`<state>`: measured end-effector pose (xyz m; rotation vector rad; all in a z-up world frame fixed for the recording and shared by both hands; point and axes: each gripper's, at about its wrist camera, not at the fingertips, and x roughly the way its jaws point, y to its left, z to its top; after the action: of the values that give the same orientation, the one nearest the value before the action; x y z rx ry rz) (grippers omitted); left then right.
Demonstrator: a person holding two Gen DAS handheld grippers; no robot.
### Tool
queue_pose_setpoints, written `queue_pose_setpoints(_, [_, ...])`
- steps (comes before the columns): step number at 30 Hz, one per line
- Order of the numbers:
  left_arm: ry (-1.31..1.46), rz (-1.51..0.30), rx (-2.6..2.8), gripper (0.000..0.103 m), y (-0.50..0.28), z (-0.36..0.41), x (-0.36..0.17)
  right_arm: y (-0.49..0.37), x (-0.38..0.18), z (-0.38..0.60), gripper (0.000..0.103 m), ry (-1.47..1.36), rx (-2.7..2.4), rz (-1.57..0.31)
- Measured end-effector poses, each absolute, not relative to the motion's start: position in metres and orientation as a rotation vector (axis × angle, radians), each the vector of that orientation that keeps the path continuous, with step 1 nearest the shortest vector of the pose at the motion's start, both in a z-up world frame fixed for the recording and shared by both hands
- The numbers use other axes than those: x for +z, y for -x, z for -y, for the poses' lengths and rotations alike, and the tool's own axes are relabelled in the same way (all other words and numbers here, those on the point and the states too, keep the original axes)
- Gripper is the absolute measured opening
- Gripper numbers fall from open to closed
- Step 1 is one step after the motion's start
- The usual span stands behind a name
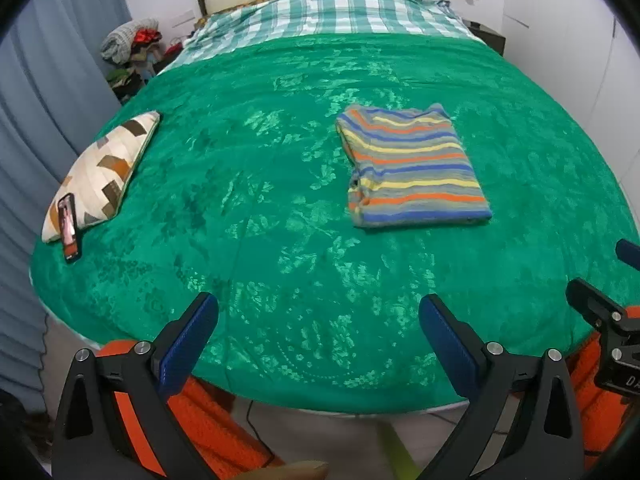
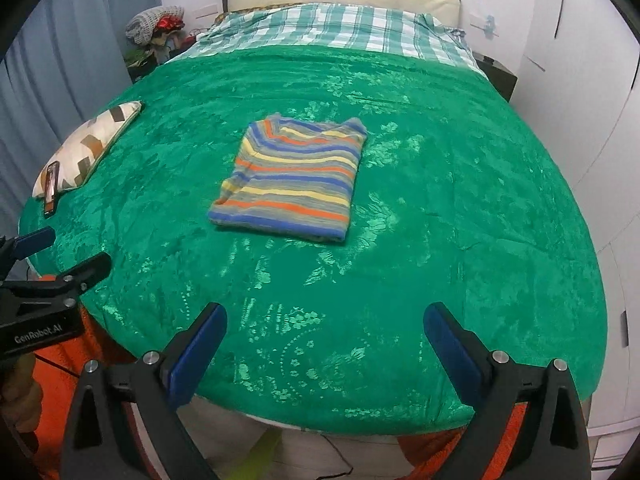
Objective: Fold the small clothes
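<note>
A small striped garment (image 1: 412,168) (image 2: 292,180), banded in blue, orange, yellow and grey, lies folded into a neat rectangle on the green bedspread (image 1: 260,208) (image 2: 440,220). My left gripper (image 1: 318,312) hovers open near the foot of the bed, well short of the garment, nothing between its blue pads. My right gripper (image 2: 324,320) is likewise open and empty, back from the garment. The right gripper's tips (image 1: 600,280) show at the right edge of the left wrist view; the left gripper (image 2: 64,256) appears at the left edge of the right wrist view.
A patterned cushion (image 1: 104,172) (image 2: 88,144) lies at the bed's left edge with a phone (image 1: 69,224) (image 2: 51,188) leaning on it. A checked sheet (image 1: 332,12) and pillow sit at the head. Clothes are piled (image 1: 132,52) in the far left corner; curtains left, white wall right.
</note>
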<state>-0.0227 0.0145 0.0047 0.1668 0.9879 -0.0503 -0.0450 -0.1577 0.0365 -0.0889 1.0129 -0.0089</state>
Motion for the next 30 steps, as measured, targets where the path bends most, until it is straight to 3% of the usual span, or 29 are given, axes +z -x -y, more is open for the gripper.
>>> queue_pose_setpoints(30, [-0.127, -1.006, -0.04, 0.103, 0.015, -0.016, 0.017, 0.044, 0.058, 0.151, 0.098, 0.123, -0.042, -0.984])
